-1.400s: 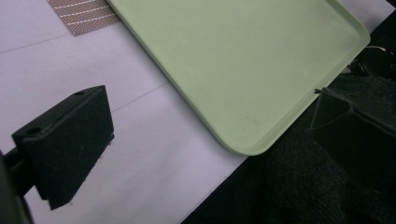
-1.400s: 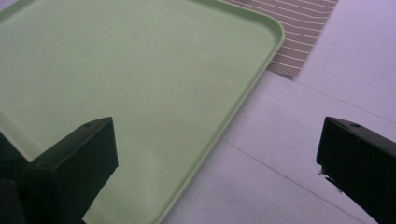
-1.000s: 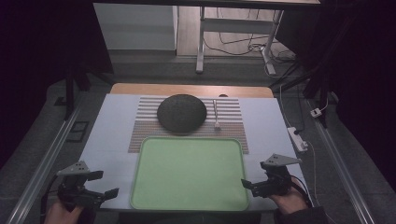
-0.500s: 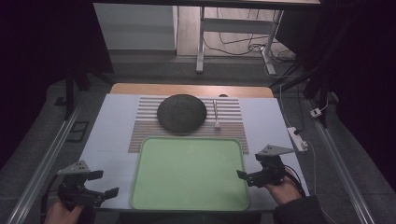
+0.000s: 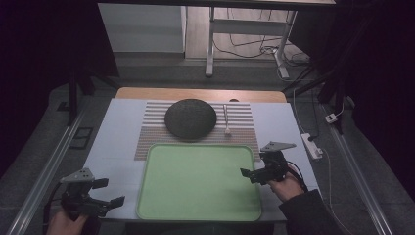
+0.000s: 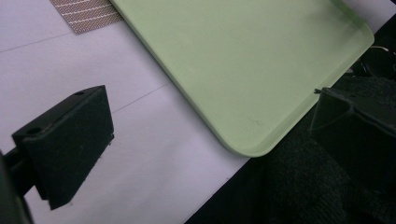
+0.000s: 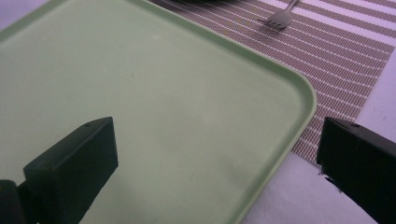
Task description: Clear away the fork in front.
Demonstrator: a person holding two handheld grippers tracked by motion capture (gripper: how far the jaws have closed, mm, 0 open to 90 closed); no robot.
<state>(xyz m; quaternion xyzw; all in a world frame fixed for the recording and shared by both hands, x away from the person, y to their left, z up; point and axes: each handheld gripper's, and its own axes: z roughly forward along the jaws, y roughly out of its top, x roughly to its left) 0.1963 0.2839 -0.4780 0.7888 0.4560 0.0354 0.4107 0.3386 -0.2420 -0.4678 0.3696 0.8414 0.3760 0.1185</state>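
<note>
We have the green tray (image 5: pixel 198 181) lying flat at the near middle of the desk (image 5: pixel 117 142), its far edge overlapping the striped mat (image 5: pixel 244 134) that carries the dark plate (image 5: pixel 191 118) and the fork (image 5: pixel 226 120). We judge the tray light, stiff and rather slick, likely plastic, with a low raised rim; the rim at the side edges or rounded corners looks the best place to pinch, since the flat middle offers nothing to grip. Our right gripper (image 5: pixel 252 172) hovers at the tray's right edge, hand low, fingers spread wide and empty, pointing inward across the tray. Our left gripper (image 5: pixel 110 193) sits near the tray's near-left corner, apart from it, fingers (image 6: pixel 70 140) likewise spread and holding nothing, angled toward that corner.
</note>
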